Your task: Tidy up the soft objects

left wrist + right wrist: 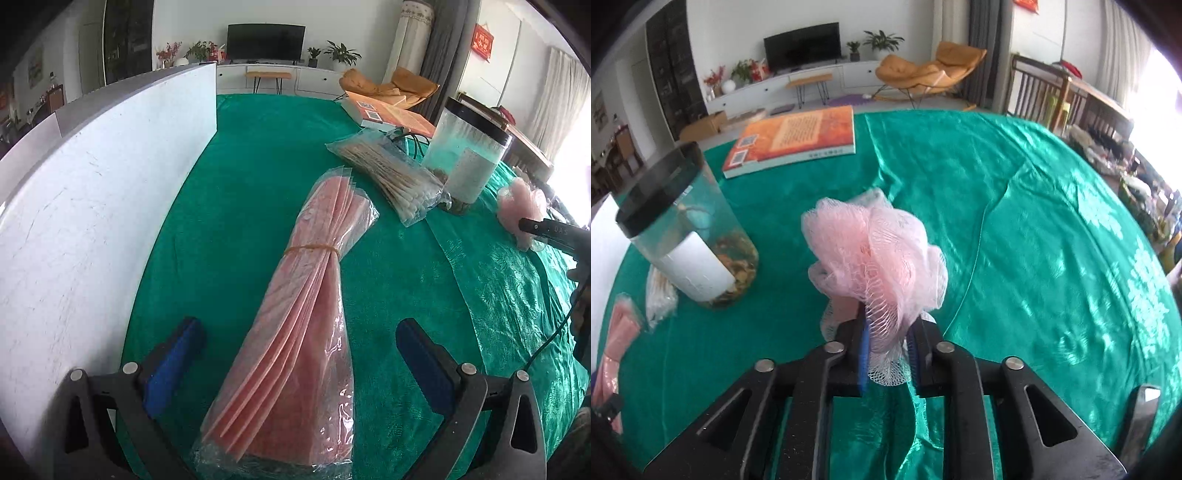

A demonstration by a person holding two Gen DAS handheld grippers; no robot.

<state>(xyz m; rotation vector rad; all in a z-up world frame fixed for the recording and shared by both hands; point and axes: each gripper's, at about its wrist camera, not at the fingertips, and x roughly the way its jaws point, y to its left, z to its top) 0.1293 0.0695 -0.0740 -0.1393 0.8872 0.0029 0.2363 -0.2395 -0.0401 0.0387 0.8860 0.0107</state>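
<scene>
A pink mesh bath pouf (875, 254) is clamped between the blue pads of my right gripper (886, 347), held just above the green tablecloth (1015, 221). The pouf also shows at the right edge of the left wrist view (517, 206), with the right gripper (535, 227) on it. My left gripper (299, 347) is open, its blue pads on either side of a bundle of pink sheets in clear plastic (310, 314) tied with a rubber band, lying on the cloth. The bundle also shows at the left edge of the right wrist view (615, 339).
A white board (92, 206) stands along the left side. A bag of cotton swabs (391, 173) lies beyond the bundle. A clear jar with a black lid (687, 225) stands next to it. An orange book (794, 140) lies at the far side.
</scene>
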